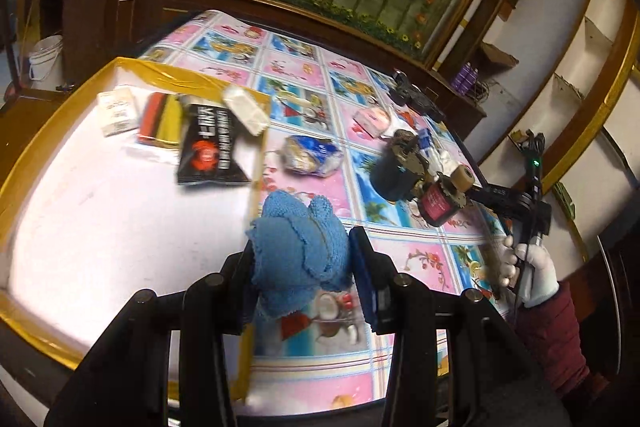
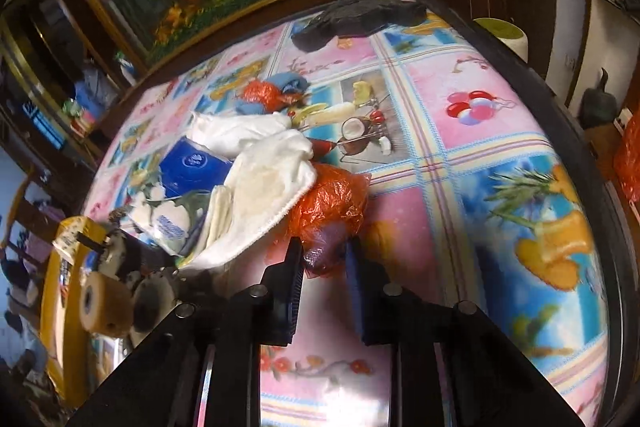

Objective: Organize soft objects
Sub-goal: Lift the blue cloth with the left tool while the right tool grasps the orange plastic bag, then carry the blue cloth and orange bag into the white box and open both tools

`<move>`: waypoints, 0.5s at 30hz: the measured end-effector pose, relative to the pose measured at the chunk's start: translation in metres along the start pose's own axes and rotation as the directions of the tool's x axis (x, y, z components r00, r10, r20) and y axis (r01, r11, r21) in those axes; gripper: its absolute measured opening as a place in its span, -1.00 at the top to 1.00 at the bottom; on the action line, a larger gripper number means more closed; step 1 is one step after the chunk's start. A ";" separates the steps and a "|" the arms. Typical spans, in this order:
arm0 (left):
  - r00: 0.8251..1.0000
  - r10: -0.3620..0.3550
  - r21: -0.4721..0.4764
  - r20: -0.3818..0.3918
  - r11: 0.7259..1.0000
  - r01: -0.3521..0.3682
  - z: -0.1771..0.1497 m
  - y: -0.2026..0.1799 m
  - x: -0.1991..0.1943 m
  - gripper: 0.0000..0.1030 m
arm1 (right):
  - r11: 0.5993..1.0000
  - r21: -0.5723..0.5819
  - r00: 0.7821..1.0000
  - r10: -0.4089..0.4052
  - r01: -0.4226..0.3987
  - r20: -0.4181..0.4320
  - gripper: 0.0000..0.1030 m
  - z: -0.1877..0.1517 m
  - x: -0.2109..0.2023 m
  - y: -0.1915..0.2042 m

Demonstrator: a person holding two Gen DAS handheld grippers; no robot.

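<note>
The left gripper (image 1: 310,269) has its fingers clenched on a blue towel (image 1: 298,251). The towel is bunched up between the pads and sticks out above them. It hangs right over the yellow edge of the white tray (image 1: 100,227). This tray is the landmark here.

Inside the tray, near its far edge, lie a white box (image 1: 117,110), a red and yellow pack (image 1: 160,121), a black packet (image 1: 212,147) and a white bar (image 1: 245,109). The black packet pokes out a little over the tray's right edge. The near part of the tray is bare, so there is lots of room there.

Right of the tray is the counter (image 1: 352,115) with its picture cloth. A crinkly blue and white bag (image 1: 310,155) lies just right of the tray. Farther right, a gloved hand (image 1: 528,267) holds the other tool near the counter's right edge.

The right gripper (image 2: 324,263) has its fingers clenched on an orange plastic bag (image 2: 332,203). The bag lies on the counter, well right of the tray. Touching the bag, on the tray side, is a white cloth (image 2: 264,187), which partly covers a blue box (image 2: 192,167). Another small orange bag (image 2: 262,91) and a blue cloth (image 2: 290,81) lie beyond them. A black thing (image 2: 360,17) sits at the counter's far edge. The counter on the side away from the tray is open, up to its dark rim.
</note>
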State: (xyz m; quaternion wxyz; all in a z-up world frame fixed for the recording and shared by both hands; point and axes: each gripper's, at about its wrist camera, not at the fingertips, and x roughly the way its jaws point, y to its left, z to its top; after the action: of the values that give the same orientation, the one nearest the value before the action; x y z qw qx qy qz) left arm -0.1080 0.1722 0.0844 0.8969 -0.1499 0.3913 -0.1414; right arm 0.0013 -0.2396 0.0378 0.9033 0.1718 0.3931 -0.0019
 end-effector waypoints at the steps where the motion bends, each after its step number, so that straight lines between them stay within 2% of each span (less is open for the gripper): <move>1: 1.000 0.005 -0.013 0.004 1.000 -0.005 -0.002 0.007 -0.003 0.24 | 1.000 0.008 1.000 0.000 0.000 0.011 0.63 -0.003 -0.007 -0.003; 5: 1.000 0.001 -0.071 0.012 0.997 0.000 -0.008 0.033 -0.011 0.24 | 1.000 0.012 0.999 -0.002 0.001 0.054 0.64 -0.015 -0.041 -0.009; 9: 0.999 0.025 -0.102 0.024 0.995 -0.022 -0.010 0.053 -0.019 0.24 | 0.998 0.007 0.996 0.058 -0.058 0.071 0.64 -0.026 -0.076 -0.001; 13: 0.997 0.077 -0.096 0.012 0.992 -0.075 -0.002 0.071 -0.022 0.24 | 0.989 -0.073 0.990 0.129 -0.125 0.058 0.64 -0.035 -0.099 0.034; 15: 0.994 0.108 -0.082 0.003 0.991 -0.108 0.006 0.079 -0.020 0.24 | 0.977 -0.129 0.984 0.176 -0.170 0.037 0.64 -0.037 -0.101 0.064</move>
State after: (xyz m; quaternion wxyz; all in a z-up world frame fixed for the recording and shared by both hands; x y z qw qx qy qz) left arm -0.1058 0.2524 0.0715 0.8977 -0.1656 0.4012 -0.0762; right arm -0.0862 -0.1813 0.1062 0.9183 0.1481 0.3541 0.0971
